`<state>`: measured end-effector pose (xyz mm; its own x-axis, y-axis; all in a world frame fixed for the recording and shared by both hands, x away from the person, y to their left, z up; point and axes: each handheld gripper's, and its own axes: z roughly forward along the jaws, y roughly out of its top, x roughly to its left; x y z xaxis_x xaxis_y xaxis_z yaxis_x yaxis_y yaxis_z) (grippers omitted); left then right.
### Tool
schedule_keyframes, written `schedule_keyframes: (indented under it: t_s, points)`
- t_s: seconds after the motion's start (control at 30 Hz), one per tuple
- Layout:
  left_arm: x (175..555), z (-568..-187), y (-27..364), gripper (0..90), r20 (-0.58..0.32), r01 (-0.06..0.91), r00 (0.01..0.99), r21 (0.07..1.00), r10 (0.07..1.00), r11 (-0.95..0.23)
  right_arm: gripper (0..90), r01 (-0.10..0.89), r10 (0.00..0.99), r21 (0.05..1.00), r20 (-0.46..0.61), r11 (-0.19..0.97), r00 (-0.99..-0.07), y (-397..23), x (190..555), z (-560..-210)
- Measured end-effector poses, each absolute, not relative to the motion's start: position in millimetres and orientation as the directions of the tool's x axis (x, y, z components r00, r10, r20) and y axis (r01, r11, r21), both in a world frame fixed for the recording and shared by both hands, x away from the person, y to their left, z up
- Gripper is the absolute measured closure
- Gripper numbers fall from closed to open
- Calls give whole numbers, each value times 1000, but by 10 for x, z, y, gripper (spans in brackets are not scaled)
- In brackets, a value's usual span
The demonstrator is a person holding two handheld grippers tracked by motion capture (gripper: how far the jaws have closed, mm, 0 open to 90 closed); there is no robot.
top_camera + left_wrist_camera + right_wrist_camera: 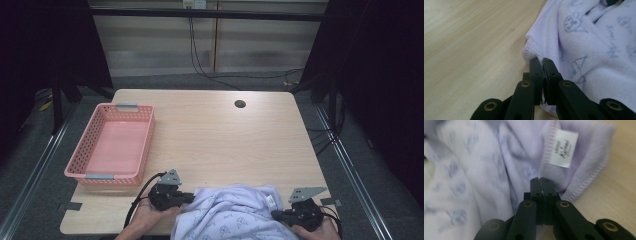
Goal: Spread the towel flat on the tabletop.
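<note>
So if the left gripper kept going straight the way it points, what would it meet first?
More of the towel: the left gripper is already shut on its hemmed edge, and the bunched cloth lies directly ahead, probably before the right gripper.

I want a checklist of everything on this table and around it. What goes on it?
Surface: wooden table, round hole near the far edge.
Job's things: pale printed towel bunched at the near edge, white label on its hem.
Clutter: pink basket at the left, nothing in it.
Grippers: left gripper shut on the towel's edge; right gripper shut on the towel.
Cables: black ones on the floor behind.
Surroundings: grey floor, dark curtains.
</note>
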<state>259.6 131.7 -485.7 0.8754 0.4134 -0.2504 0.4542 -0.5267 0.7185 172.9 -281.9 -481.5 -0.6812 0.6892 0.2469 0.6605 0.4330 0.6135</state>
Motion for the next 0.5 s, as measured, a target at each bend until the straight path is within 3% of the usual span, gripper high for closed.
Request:
schedule_keyframes:
  t_s: [0.17,0.33,0.5]
  points:
    - [2823,-4634,1479,874,-238,458,836,799,494,-390,900,583,713,766,246,273,-657,-2998,1933,-4520]
    - [3003,-4283,1626,874,-146,387,801,866,581,-315,900,439,749,889,202,130,-631,-3171,2192,-4090]
    - [3140,-3934,1818,875,-145,341,780,914,609,-219,900,346,772,934,158,85,-616,-3229,2371,-3741]
